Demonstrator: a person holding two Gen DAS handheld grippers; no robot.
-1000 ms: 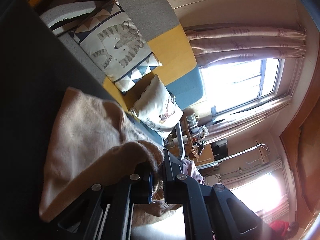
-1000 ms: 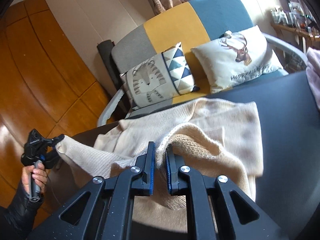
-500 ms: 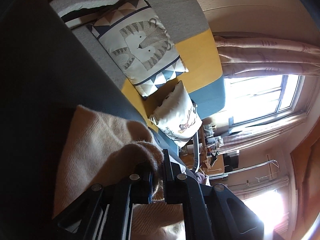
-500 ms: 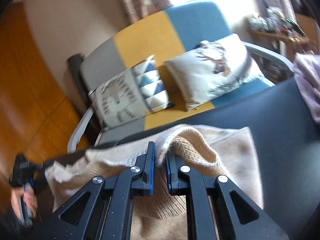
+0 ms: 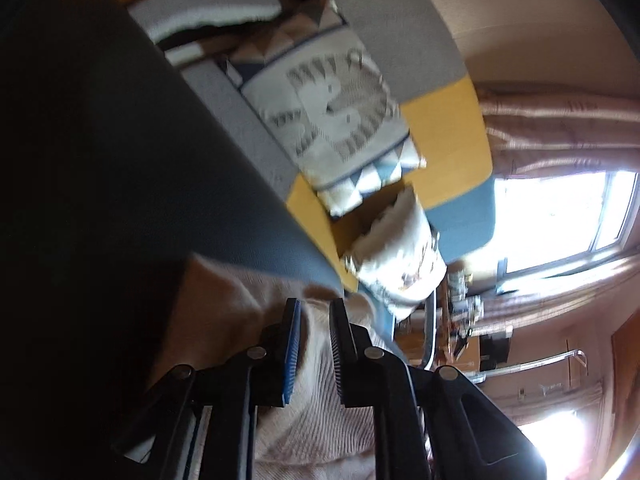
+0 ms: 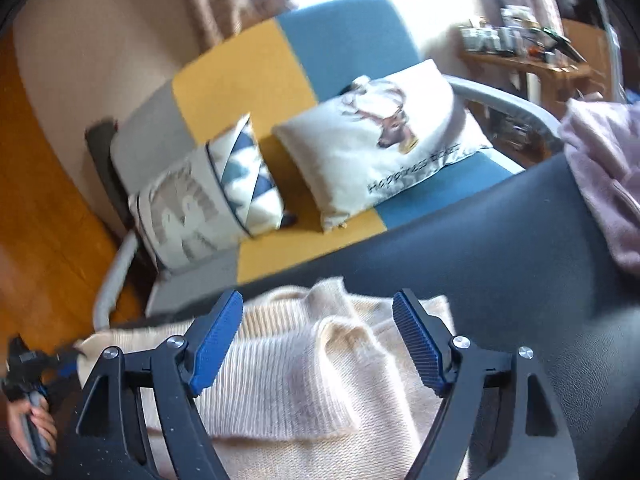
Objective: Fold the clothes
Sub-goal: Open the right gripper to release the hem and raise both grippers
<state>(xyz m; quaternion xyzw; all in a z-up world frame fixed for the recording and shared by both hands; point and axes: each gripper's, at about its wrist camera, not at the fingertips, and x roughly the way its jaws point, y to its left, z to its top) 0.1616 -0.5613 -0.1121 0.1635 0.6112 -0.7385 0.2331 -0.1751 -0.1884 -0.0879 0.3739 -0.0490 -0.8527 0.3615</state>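
Presently listed, from left to right across the right-wrist view:

1. Person's hand (image 6: 30,426), low at the left edge, gripping the handle of the left gripper (image 6: 60,362) at the garment's left end. In the left-wrist view this black two-finger tool (image 5: 314,322) has its jaws slightly parted and opening; knit fabric lies between the pads, which no longer appear to press it. Judged: a release after laying the fold.

2. Cream ribbed-knit sweater (image 6: 304,376), the task's item, lying on the dark blue-grey padded work surface (image 6: 500,240) directly under both tools. A folded-over layer rests on top, its edge raised in a soft ridge between the right tool's fingers, probably where the cloth has just been let go.

3. Right gripper (image 6: 318,334), black frame with blue ribbed pads, jaws spread wide and opening; the sweater's ridge sits between them, untouched by either pad.

4. Patchwork sofa in grey, yellow and blue (image 6: 248,80), behind the surface, carrying a tiger-print cushion with blue triangles (image 6: 200,208) and a white stag-print cushion (image 6: 384,132).

5. Pale pink crumpled garment (image 6: 604,176), far right on the surface, well apart from the sweater; likely awaiting folding.
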